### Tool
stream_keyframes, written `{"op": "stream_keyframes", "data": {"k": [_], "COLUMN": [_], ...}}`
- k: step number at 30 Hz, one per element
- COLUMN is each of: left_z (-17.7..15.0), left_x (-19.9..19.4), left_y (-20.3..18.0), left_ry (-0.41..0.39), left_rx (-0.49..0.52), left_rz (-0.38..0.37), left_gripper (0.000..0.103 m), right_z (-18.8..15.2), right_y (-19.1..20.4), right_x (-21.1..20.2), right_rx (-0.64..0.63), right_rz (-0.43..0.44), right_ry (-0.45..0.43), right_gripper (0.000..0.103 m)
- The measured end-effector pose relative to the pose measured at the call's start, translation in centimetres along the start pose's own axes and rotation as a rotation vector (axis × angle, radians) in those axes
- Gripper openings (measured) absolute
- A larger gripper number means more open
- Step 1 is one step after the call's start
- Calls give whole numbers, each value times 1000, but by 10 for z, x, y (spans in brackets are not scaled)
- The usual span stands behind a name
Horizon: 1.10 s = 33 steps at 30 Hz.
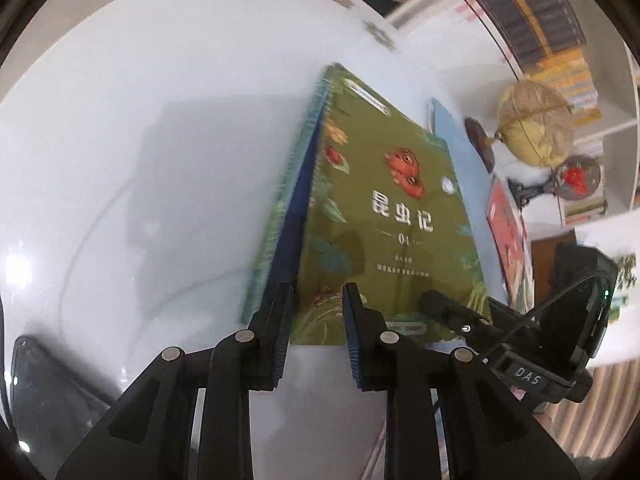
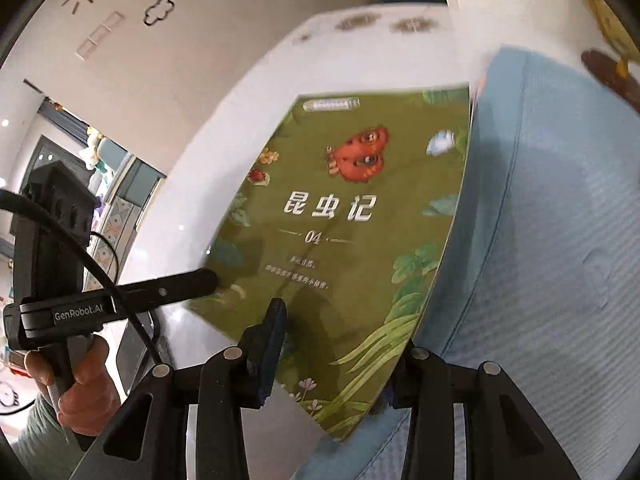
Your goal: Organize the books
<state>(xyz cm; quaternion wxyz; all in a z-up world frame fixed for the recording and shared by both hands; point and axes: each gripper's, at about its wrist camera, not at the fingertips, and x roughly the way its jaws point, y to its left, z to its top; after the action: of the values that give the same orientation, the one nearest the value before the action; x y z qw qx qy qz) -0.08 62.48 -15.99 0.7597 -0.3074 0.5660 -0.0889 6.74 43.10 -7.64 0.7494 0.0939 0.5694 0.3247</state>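
Note:
A green book [image 1: 380, 208] with a red butterfly on its cover stands tilted on the white table [image 1: 160, 120]. A blue-spined book [image 1: 290, 216] lies against its back. My left gripper [image 1: 318, 296] is open, its pads straddling the green book's lower left corner with a small gap. In the right wrist view the green book [image 2: 352, 220] fills the middle. My right gripper [image 2: 340, 328] is shut on its lower edge, with one finger [image 2: 276, 320] on the cover and the other hidden behind the book. The left gripper's finger [image 2: 200, 278] touches the cover's left edge.
A pale blue book or board [image 2: 540, 220] stands just right of the green book. Further right are a red book [image 1: 508, 232], a globe [image 1: 534, 122], a small ornament [image 1: 576, 178] and a bookshelf [image 1: 560, 40]. A dark flat object [image 1: 40, 392] lies at the table's near left. A hand [image 2: 84, 392] holds the left gripper.

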Motion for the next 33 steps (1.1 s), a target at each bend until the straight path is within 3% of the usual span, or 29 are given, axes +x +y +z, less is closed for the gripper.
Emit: {"op": "stream_keyframes", "data": {"k": [6,10,14,18,23,28,33], "left_z": [-5,-4,-6,-16,-44,-67,-70], "left_x": [-14,-13,5,34,88,149,200], "left_y": [1,-31,-78,-140,-230,-310,-353], "left_ry": [-53,-75,-58,-30,36,89,89], "left_rx": [-35,30,93,174,221,261,192], "left_rz": [39,76,27,-8,-56,-55,-47], "left_gripper": [21,21,21,21,23,23,23], "right_z": [-2,-16,-56,-96,-122,-112,-77], "right_y": [12,5,-32,-97,-200,-299,-368], "right_x": [3,-4,-45,-100,-185,-262,-277], "right_rx": [-84,-104,-43,111,311,379,395], "right_rz": [-8,-39,-98,-117,-85,-196,-225], "right_ry": [30,65,78,44,-69,-210,-226], "right_gripper": [50,55,56,56,56,56,56]}}
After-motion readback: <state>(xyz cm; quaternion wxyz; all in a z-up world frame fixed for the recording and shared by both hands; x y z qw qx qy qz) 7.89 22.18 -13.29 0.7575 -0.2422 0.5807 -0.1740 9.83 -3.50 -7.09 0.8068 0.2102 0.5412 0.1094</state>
